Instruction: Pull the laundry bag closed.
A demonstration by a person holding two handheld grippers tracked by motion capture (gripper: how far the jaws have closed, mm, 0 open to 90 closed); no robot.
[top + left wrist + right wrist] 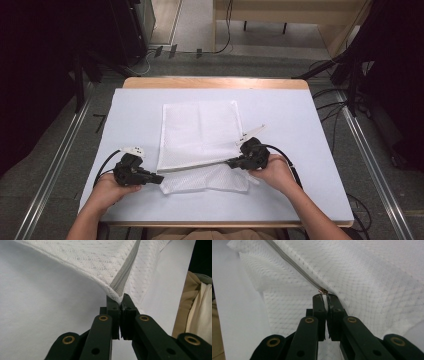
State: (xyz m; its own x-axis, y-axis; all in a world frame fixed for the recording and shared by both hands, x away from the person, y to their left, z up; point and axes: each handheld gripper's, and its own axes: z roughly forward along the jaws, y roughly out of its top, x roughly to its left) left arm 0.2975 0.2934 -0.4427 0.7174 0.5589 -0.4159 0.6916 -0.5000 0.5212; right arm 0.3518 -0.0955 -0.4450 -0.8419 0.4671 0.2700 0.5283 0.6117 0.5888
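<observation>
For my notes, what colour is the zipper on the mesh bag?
Grey zipper, on the white mesh bag; clearest in the left gripper view.

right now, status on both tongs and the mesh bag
Left tongs shut on mesh bag corner. Right tongs shut by zipper pull. Nothing in the way.

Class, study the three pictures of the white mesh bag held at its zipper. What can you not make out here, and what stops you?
- Zipper pull tab: right gripper view, pinched inside the right hand-held gripper.
- Mesh bag's contents: all views, weave too dense.
- Zipper end: left gripper view, covered by the left hand-held gripper.
- Bag's lower flap: high view, partly under the folded upper layer.
</observation>
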